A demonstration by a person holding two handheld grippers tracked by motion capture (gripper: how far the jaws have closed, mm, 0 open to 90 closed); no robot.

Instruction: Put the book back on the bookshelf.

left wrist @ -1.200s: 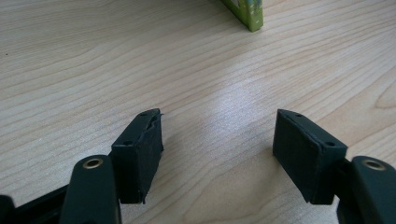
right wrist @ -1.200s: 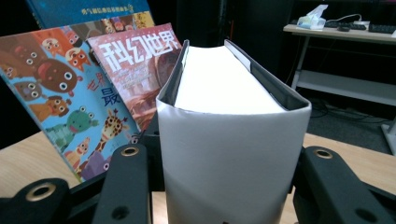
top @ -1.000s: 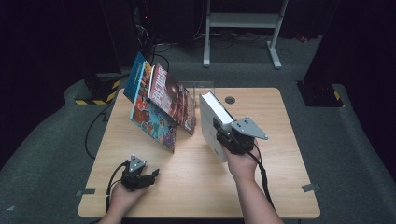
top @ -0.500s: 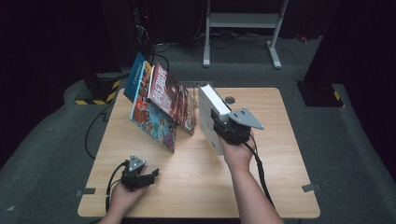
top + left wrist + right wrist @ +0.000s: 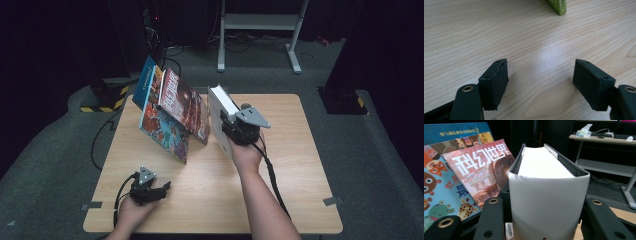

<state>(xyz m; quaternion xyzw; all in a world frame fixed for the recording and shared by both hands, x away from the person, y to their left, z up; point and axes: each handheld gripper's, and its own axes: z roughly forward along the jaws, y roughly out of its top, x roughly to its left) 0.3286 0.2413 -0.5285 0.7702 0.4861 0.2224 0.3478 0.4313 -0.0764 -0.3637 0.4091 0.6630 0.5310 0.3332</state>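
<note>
Right gripper point(image 5: 231, 126) pinches the white book point(image 5: 219, 107) upright at frame centre, beside the leaning magazines point(image 5: 172, 112); bumping them could topple them. Left gripper point(image 5: 161, 189) rests spread, lower left.

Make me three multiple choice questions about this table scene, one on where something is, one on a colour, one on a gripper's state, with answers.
1. Where is the left gripper?
A. near the table's front left
B. on the leaning magazines
C. on the floor

2. What colour is the cover of the thick book?
A. red
B. white
C. green

3. What is the right gripper doing?
A. hanging open
B. shut on a magazine
C. clamping the thick book

Answers: A, the high view shows it low at the table's front left; B, the spine is plain white; C, its jaws press both covers.
</note>
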